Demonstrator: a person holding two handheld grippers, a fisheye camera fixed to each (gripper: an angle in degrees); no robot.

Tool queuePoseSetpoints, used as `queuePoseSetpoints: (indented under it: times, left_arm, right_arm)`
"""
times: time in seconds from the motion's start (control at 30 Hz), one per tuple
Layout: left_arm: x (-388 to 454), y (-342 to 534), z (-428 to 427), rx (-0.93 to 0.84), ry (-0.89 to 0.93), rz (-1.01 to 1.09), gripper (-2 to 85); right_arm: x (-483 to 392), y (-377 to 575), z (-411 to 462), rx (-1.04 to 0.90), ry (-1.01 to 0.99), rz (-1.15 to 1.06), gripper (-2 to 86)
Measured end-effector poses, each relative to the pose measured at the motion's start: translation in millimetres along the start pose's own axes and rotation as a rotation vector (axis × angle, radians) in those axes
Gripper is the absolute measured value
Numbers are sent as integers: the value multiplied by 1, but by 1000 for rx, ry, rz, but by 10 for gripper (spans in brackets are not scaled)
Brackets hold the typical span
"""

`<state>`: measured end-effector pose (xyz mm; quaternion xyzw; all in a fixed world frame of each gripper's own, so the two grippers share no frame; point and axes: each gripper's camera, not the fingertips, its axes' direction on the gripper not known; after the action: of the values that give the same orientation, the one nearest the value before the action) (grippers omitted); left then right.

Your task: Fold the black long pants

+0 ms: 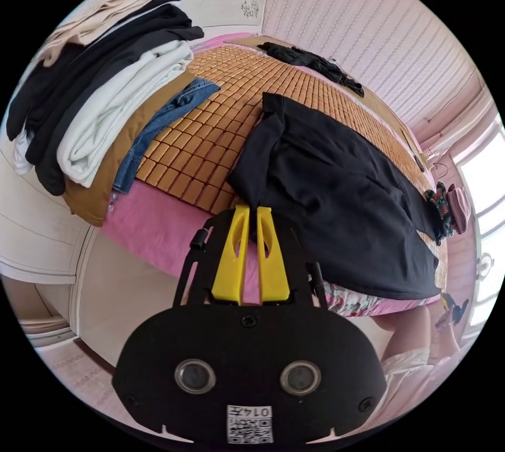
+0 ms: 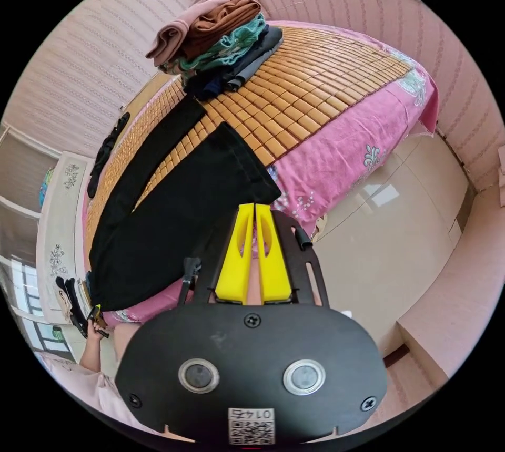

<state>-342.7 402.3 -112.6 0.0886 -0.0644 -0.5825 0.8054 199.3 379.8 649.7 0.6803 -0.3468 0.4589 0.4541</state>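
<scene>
The black long pants (image 1: 336, 199) lie spread on a bed's bamboo mat (image 1: 221, 105), one edge hanging over the pink sheet (image 1: 152, 226). My left gripper (image 1: 251, 208) hovers just off the pants' near corner, its yellow jaws close together with only pink sheet showing in the slit. In the right gripper view the pants (image 2: 173, 210) run away in two legs. My right gripper (image 2: 253, 206) sits beside a leg end at the bed's edge, jaws together, no cloth between them. A hand holds the other gripper (image 2: 94, 318) at the pants' far end, also visible as that gripper (image 1: 452, 307).
A tall pile of folded clothes (image 1: 105, 79) and jeans (image 1: 168, 121) lie at one end of the bed. Another folded stack (image 2: 221, 37) stands at the other end. A black garment (image 1: 315, 63) lies along the wall side. Glossy floor tiles (image 2: 389, 242) lie beside the bed.
</scene>
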Motion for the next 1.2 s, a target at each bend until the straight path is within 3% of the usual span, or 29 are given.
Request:
queuePoseSetpoints:
  times: [0.37, 0.47, 0.57, 0.6, 0.77, 0.93, 1.07, 1.2]
  left_arm:
    - [54, -95, -46, 303, 159, 39, 0]
    - [78, -152, -32, 337, 174, 84, 20]
    - [90, -182, -16, 372, 124, -34, 73]
    - [95, -184, -11, 391, 121, -60, 87]
    - [112, -165, -4, 440, 60, -28, 132]
    - [138, -145, 9, 337, 66, 104, 132]
    - [185, -141, 40, 207, -47, 266, 123]
    - [218, -151, 93, 21, -183, 307, 96]
  right_arm:
    - [-167, -158, -9, 134, 201, -475, -7]
    - [-209, -212, 10, 126, 210, -449, 2]
    - [-229, -236, 28, 111, 121, -350, 62]
    - [-233, -237, 38, 86, 90, -341, 101]
    - [-232, -200, 78, -4, 58, -424, 116]
    - [-204, -162, 115, -89, 48, -358, 131]
    - [-191, -157, 133, -74, 38, -234, 136]
    - [-218, -162, 148, -91, 97, -321, 92]
